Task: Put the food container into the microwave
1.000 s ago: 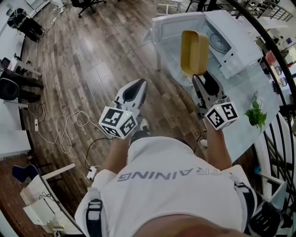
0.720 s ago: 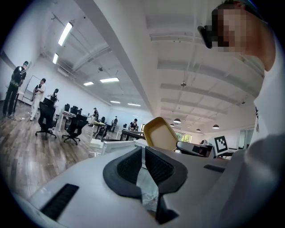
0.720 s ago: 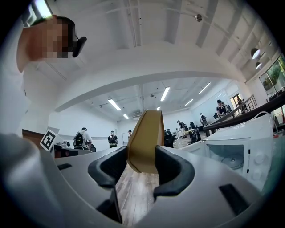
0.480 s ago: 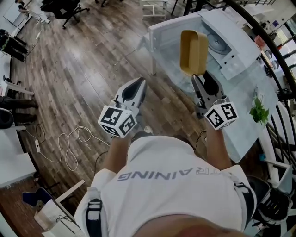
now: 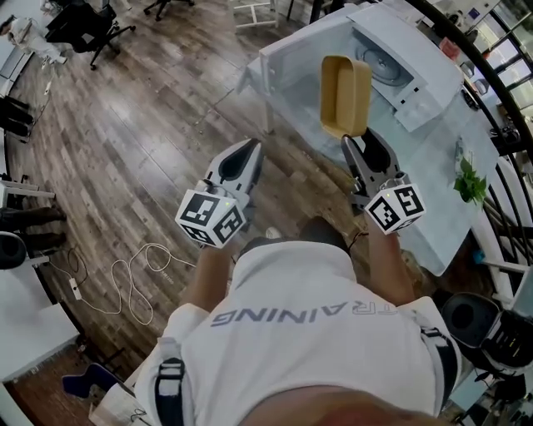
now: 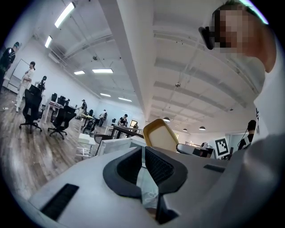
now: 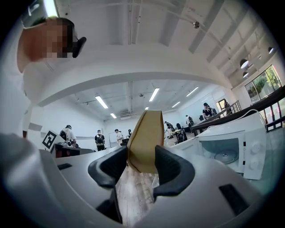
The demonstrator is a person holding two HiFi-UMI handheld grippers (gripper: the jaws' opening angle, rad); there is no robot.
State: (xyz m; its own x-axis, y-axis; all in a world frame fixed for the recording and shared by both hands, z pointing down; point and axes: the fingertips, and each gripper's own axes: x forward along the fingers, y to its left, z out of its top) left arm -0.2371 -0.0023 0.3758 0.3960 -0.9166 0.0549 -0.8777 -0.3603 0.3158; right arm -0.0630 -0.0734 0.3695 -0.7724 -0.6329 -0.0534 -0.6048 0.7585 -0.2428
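The yellow food container [image 5: 346,93] stands on edge in the air, with my right gripper [image 5: 356,140] shut on its near rim. Just beyond it is the white microwave [image 5: 398,68] on a glass table [image 5: 441,158], its door [image 5: 287,66] swung open to the left and its turntable [image 5: 387,65] showing. In the right gripper view the container [image 7: 144,138] rises between the jaws of my right gripper [image 7: 140,167], and the open microwave [image 7: 231,149] lies to the right. My left gripper [image 5: 244,158] hangs over the wooden floor, shut and holding nothing; from the left gripper view the container [image 6: 160,133] shows past its jaws.
A small green plant [image 5: 471,180] stands on the table's right end, next to a dark railing [image 5: 508,250]. A white cable [image 5: 125,274] lies on the floor at left. Office chairs [image 5: 83,18] stand at the far left. Several people stand in the room [image 7: 99,138].
The table and microwave have slid left and nearer in the head view. The right gripper keeps hold of the container; the left gripper has hardly moved.
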